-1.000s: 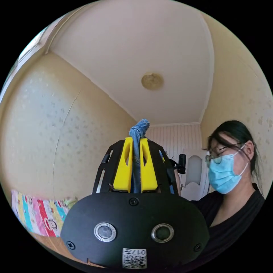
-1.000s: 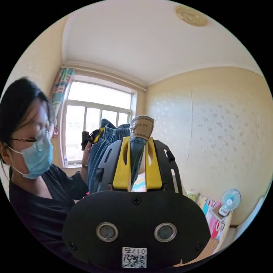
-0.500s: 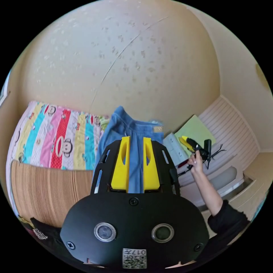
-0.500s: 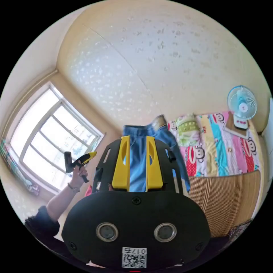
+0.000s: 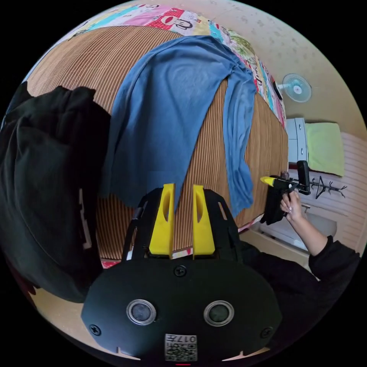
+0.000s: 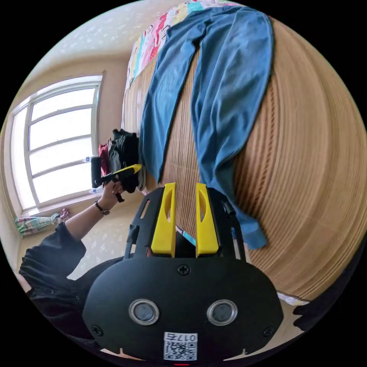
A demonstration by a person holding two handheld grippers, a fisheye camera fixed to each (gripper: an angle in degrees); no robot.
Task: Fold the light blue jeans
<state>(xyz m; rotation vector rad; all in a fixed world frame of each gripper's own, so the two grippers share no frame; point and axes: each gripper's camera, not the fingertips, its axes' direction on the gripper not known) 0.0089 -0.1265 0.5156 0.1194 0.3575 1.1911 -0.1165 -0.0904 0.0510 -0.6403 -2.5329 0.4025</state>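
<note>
The light blue jeans lie spread flat on a brown woven mat, waist far, both legs running toward me. My left gripper hovers open just above the hem of the wider leg, nothing between its yellow jaws. In the right gripper view the jeans lie the same way on the mat. My right gripper is open over the mat between the two leg ends. Each view also catches the other gripper in a hand: the right gripper and the left gripper, both off the mat's near edge.
A heap of black clothing sits on the mat left of the jeans, seen as a dark pile in the right gripper view. A colourful cartoon blanket lies beyond the waist. A small fan and a white cabinet stand to the right. A window is behind.
A second ago both grippers were shut on the jeans' waistband, held up. They have let go, the jeans now lie on the mat, and both grippers have drawn back to the leg ends.
</note>
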